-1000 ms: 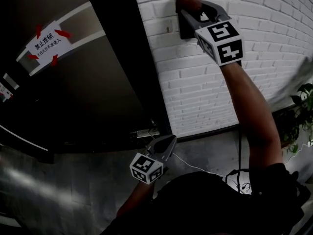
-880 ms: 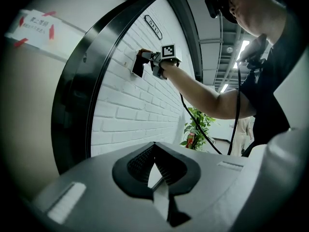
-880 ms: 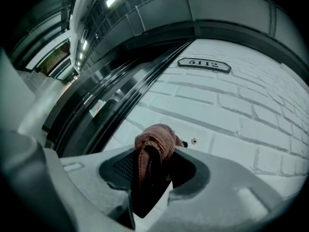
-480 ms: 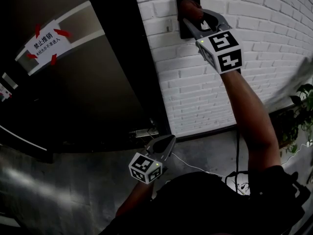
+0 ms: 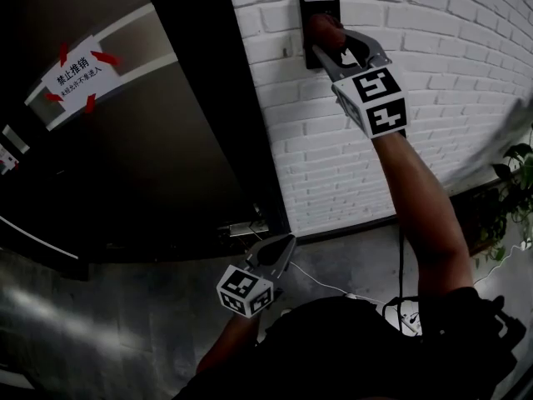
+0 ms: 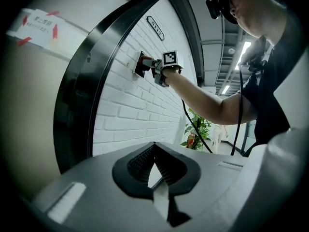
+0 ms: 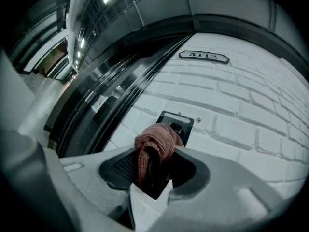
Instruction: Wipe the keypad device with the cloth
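Up on the white brick wall (image 5: 416, 23), the right hand-held gripper (image 5: 323, 42) is clamped on a bunched reddish-brown knitted cloth (image 7: 153, 146), with both jaws closed against the sides of the wad. The cloth sticks out past the jaw tips and lies against the face of a small black rectangular keypad device (image 5: 321, 5), which is fixed to the wall straight ahead of this hand-held gripper. The cloth covers the middle and lower part of the device, while its upper edge shows bare above the wad. Farther up the wall, above the right hand-held gripper, hangs a dark oblong number plate (image 7: 203, 56). Just to the left of this hand-held gripper stands a dark metal door frame (image 5: 225, 98), and beyond it a dark door panel carries a white paper notice (image 5: 79, 69) held by strips of red tape. The left hand-held gripper (image 5: 286, 242) hangs far below the right one and well apart from it. Its jaws are together with nothing between them, and its tips point toward the foot of the wall. A thin black cable (image 5: 406, 248) runs down beside the person's raised right arm. Low to the right of that arm, near the grey floor (image 5: 350, 261), grows a green leafy plant (image 5: 512, 190).
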### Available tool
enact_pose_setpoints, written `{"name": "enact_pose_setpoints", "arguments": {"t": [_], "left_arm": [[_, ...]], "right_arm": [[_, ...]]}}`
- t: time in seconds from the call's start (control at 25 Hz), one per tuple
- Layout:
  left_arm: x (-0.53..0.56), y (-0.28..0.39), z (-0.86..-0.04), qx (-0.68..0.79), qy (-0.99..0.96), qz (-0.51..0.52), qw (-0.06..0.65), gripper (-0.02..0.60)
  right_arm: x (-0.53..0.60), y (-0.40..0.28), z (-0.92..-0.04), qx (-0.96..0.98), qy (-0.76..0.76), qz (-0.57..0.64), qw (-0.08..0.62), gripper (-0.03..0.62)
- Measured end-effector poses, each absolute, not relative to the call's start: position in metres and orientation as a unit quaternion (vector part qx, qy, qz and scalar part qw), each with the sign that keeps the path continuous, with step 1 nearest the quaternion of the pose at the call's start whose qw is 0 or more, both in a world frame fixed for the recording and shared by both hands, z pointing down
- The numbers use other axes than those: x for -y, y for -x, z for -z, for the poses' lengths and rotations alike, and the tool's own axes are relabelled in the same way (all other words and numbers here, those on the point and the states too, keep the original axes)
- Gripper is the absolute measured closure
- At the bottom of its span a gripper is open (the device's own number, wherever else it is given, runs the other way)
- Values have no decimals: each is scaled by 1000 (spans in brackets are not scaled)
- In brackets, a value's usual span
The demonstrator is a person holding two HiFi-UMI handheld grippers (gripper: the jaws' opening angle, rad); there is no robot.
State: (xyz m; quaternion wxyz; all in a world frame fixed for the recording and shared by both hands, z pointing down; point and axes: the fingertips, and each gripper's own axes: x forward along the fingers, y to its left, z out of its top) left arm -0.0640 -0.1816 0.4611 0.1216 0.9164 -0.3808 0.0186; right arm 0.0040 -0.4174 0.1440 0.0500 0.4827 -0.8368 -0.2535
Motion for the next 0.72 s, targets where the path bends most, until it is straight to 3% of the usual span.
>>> {"name": "enact_pose_setpoints", "arguments": {"t": [0.72], "left_arm": [[180, 64, -461, 379, -917, -21, 120, 565]], "right_arm": [[418, -7, -197, 840, -486, 228, 79, 448]]}}
